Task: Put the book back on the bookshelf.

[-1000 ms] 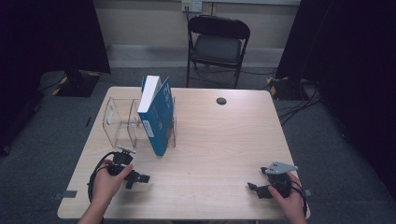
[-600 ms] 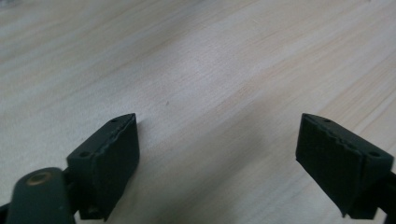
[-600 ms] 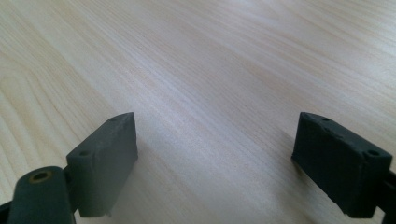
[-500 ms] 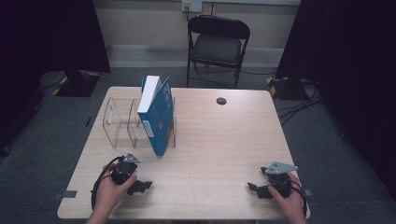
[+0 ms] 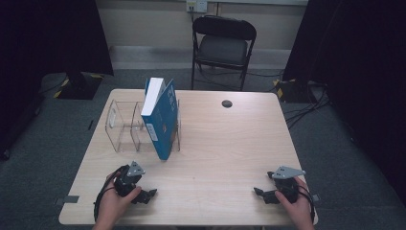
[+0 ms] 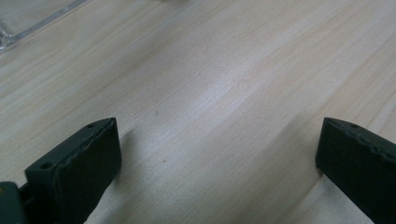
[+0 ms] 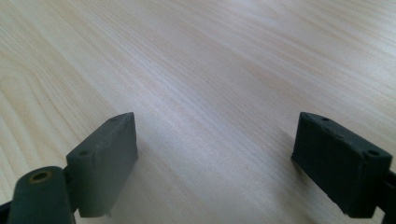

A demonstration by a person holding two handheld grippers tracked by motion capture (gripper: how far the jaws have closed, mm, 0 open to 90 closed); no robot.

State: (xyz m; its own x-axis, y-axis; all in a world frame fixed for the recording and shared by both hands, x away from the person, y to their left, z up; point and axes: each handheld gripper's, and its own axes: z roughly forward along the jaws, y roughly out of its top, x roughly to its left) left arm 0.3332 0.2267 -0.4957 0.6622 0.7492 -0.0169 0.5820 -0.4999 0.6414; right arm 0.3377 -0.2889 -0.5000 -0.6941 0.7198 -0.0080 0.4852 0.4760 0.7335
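Both grippers, left (image 5: 149, 194) and right (image 5: 258, 193), rest with jaws spread, empty; the left's have just been opening. At the left gripper's twelve o'clock, well apart, a blue book (image 5: 160, 117) stands tilted in the clear rack (image 5: 119, 129).

Each hand carries a compact black gripper: the left gripper (image 5: 149, 194) and the right gripper (image 5: 259, 192) both bear a grey three-cornered plate on top, and a black cable loops from each around the wrist. The jaws are thick, matte black rectangular blocks with small round screw holes in their upper faces. The forearms are bare, without sleeves.
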